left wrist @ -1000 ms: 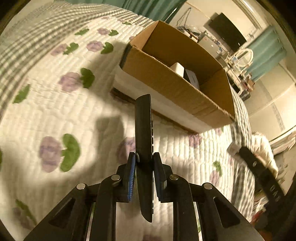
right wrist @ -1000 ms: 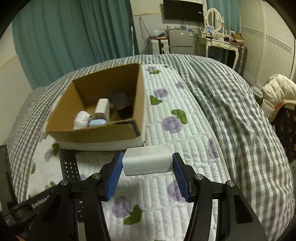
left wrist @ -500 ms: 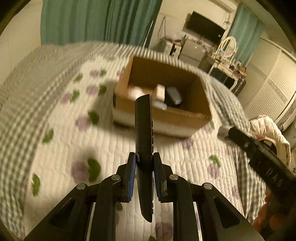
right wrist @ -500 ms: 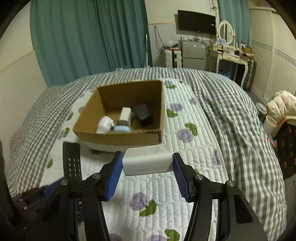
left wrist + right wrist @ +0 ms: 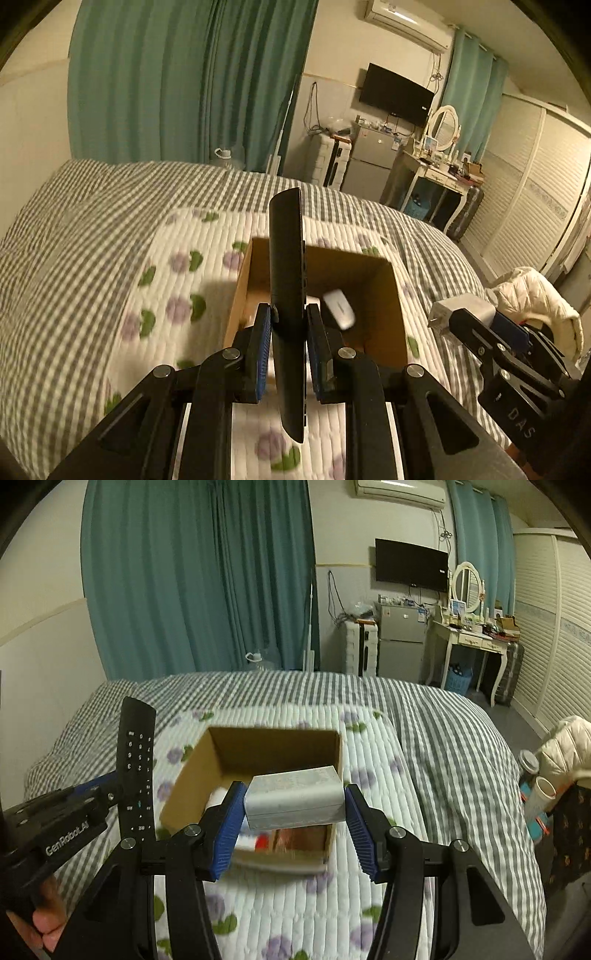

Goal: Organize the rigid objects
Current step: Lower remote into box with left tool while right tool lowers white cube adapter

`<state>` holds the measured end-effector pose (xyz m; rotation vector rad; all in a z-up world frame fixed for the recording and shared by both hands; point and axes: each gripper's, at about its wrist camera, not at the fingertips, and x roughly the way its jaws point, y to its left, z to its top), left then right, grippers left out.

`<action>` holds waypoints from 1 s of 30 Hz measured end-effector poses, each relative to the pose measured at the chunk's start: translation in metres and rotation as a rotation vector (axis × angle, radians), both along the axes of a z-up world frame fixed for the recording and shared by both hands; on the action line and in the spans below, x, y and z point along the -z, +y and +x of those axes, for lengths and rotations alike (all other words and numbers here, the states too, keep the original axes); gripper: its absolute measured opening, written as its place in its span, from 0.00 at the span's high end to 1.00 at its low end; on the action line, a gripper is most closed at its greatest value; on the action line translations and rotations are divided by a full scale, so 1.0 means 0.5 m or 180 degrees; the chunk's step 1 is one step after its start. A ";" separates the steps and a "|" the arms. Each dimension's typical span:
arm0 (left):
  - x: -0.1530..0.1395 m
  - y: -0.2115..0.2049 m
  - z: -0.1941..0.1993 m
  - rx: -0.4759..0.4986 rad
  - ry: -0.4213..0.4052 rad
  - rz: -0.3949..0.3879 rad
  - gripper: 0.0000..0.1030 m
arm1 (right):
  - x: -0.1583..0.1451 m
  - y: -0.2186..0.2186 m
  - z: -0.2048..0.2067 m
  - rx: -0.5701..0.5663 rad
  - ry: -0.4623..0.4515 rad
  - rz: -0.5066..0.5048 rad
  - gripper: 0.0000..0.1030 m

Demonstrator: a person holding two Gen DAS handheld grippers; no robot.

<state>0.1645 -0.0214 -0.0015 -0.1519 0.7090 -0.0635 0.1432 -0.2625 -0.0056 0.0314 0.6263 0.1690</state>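
My left gripper (image 5: 288,325) is shut on a black remote control (image 5: 286,266), held edge-up above the open cardboard box (image 5: 397,295) on the bed. A white object (image 5: 340,302) lies inside the box. My right gripper (image 5: 295,805) is shut on a white rectangular block (image 5: 295,794), held over the near side of the same box (image 5: 273,746). The remote (image 5: 136,768) and the left gripper show at the left of the right wrist view. The right gripper with its block (image 5: 461,308) shows at the right of the left wrist view.
The box sits on a white floral quilt (image 5: 295,904) over a grey checked bedspread (image 5: 443,738). Teal curtains (image 5: 203,572), a small fridge (image 5: 400,642), a dressing table (image 5: 469,638) and a wall television stand beyond the bed. A cream jacket (image 5: 565,749) lies at the right.
Both grippers have risen and moved forward with their loads, from the quilt in front of the box to above it. The views now look more level across the room.
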 end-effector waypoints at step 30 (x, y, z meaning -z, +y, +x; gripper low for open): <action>0.136 -0.051 0.221 0.0292 0.0477 0.0580 0.70 | 0.155 0.011 0.213 -0.0072 0.0248 -0.0002 0.48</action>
